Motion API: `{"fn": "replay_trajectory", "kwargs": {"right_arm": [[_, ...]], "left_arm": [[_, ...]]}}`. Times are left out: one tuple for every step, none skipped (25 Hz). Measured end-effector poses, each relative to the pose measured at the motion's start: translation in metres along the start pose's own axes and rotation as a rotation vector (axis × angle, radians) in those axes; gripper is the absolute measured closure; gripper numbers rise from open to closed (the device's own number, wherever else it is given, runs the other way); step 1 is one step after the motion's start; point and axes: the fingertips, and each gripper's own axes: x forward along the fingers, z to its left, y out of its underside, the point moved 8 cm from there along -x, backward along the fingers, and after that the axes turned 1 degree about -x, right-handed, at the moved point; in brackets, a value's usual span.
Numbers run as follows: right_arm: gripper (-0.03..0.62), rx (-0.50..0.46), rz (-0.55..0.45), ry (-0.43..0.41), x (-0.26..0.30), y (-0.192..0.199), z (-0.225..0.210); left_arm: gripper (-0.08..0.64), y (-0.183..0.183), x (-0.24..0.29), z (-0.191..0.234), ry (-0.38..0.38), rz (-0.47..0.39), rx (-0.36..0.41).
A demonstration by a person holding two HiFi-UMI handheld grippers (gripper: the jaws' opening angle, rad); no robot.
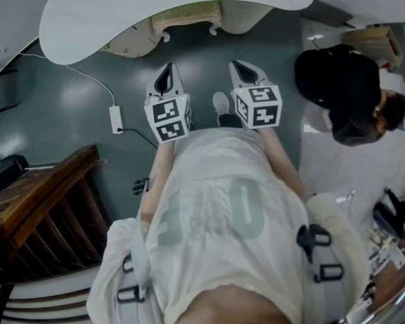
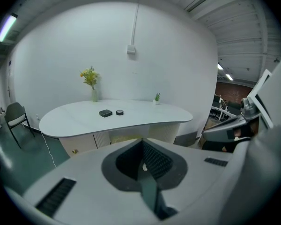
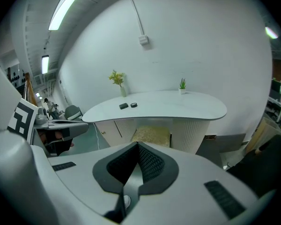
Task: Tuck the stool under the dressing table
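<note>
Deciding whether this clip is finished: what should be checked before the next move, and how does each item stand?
1. Stool under table: ok, its seat sits beneath the top.
2. Stool pushed fully in: cannot tell; its front edge shows past the top.
3. Left gripper shut, empty: ok.
4. Right gripper shut, empty: ok.
5. Adapter clear of stool: ok, it lies on the floor to the left.
6. Bystander clear of grippers: ok, off to the right.
</note>
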Motion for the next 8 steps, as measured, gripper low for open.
{"fn": "replay_trajectory", "kwargs": {"right_arm": [[0.589,0.001,0.003,-0.001,0.0,0.002,0.001],[0.589,0.001,0.005,-0.003,0.0,0.003,0.001],[0.59,0.0,0.005,-0.004,0.0,0.004,0.001],[0.589,-0.003,0.005,-0.005,0.001,0.005,0.002],[0.589,-0.007,0.007,-0.006,0.001,0.006,0.002],[0.589,-0.012,0.009,-0.007,0.001,0.007,0.003],[0.589,-0.016,0.011,-0.009,0.001,0.007,0.004],[0.59,-0.02,0.014,-0.01,0.0,0.008,0.005]], "left_arm": [[0.555,0.0,-0.001,0.001,-0.006,-0.006,0.0],[0.555,0.001,-0.002,0.001,-0.01,-0.01,0.001],[0.555,0.002,-0.002,0.001,-0.01,-0.008,0.001],[0.555,0.005,-0.002,0.001,-0.008,-0.002,-0.001],[0.555,0.007,-0.002,0.002,-0.005,0.005,-0.003],[0.555,0.008,-0.003,0.002,-0.004,0.009,-0.006],[0.555,0.01,-0.003,0.003,-0.003,0.013,-0.008],[0.555,0.011,-0.004,0.004,-0.002,0.016,-0.011]]}}
